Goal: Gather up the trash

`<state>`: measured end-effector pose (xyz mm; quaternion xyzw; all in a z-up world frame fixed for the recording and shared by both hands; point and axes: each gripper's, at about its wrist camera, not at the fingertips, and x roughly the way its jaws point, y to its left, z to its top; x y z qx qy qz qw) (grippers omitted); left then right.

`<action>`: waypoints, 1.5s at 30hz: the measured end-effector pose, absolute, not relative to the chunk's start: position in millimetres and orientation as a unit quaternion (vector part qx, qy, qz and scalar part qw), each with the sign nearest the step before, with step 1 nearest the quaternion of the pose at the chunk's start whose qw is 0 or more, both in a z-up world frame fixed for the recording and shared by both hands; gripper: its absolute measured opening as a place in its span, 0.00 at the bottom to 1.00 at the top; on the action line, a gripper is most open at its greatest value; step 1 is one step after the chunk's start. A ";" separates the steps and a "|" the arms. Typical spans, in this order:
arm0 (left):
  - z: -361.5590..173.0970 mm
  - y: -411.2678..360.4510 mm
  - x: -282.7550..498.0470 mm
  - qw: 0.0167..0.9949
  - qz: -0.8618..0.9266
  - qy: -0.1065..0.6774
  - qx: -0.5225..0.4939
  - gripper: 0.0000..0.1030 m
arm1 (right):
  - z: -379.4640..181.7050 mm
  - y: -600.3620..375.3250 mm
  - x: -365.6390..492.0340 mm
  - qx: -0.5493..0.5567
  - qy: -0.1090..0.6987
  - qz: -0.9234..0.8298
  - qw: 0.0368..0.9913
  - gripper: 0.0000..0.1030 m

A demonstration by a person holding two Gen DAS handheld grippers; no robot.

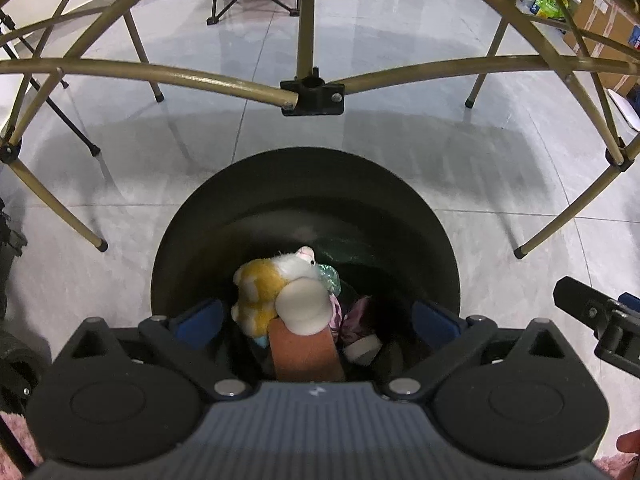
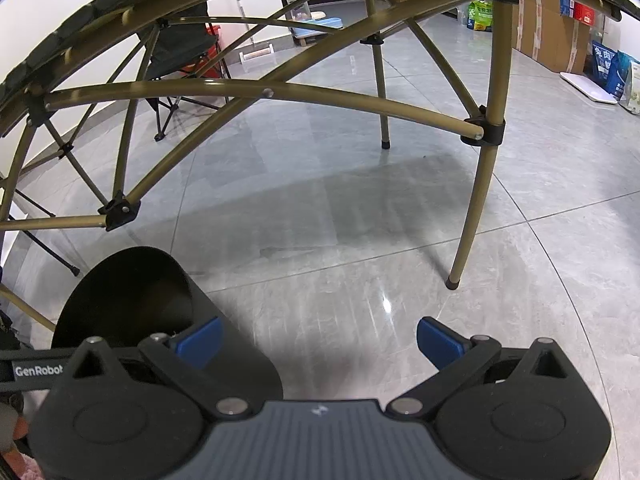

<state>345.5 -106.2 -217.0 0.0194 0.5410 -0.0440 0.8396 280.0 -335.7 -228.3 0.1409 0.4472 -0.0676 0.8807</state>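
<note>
A black round trash bin (image 1: pixel 420 216) stands on the grey tiled floor right below my left gripper (image 1: pixel 316 322). Inside it lie a yellow and white plush toy (image 1: pixel 266 284), a brown block with a white round cap (image 1: pixel 304 344), a crumpled green wrapper (image 1: pixel 330 278) and a pink patterned scrap (image 1: pixel 352 316). My left gripper is open, its blue pads (image 1: pixel 200 320) wide apart over the bin mouth, holding nothing. My right gripper (image 2: pixel 318 340) is open and empty, just right of the bin (image 2: pixel 132 288), over bare floor.
A folding table's gold metal legs and crossbars (image 1: pixel 312 92) stand over and around the bin, also in the right wrist view (image 2: pixel 484 128). A folding camp chair (image 2: pixel 180 60) stands behind. Cardboard boxes and bags (image 2: pixel 552 32) line the right wall. The right gripper's body (image 1: pixel 600 320) shows at the right edge.
</note>
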 end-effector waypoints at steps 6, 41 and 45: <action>-214.9 -104.5 343.7 0.841 -0.045 0.539 0.022 1.00 | -224.6 -333.0 278.7 0.139 0.446 -0.065 0.882 1.00; -77.4 15.2 157.5 0.900 -0.040 0.433 -0.009 1.00 | -86.8 -240.1 129.7 0.087 0.367 0.036 0.926 1.00; -77.5 19.3 142.1 0.900 -0.041 0.434 -0.007 1.00 | -81.2 -230.8 113.0 0.074 0.365 0.042 0.927 1.00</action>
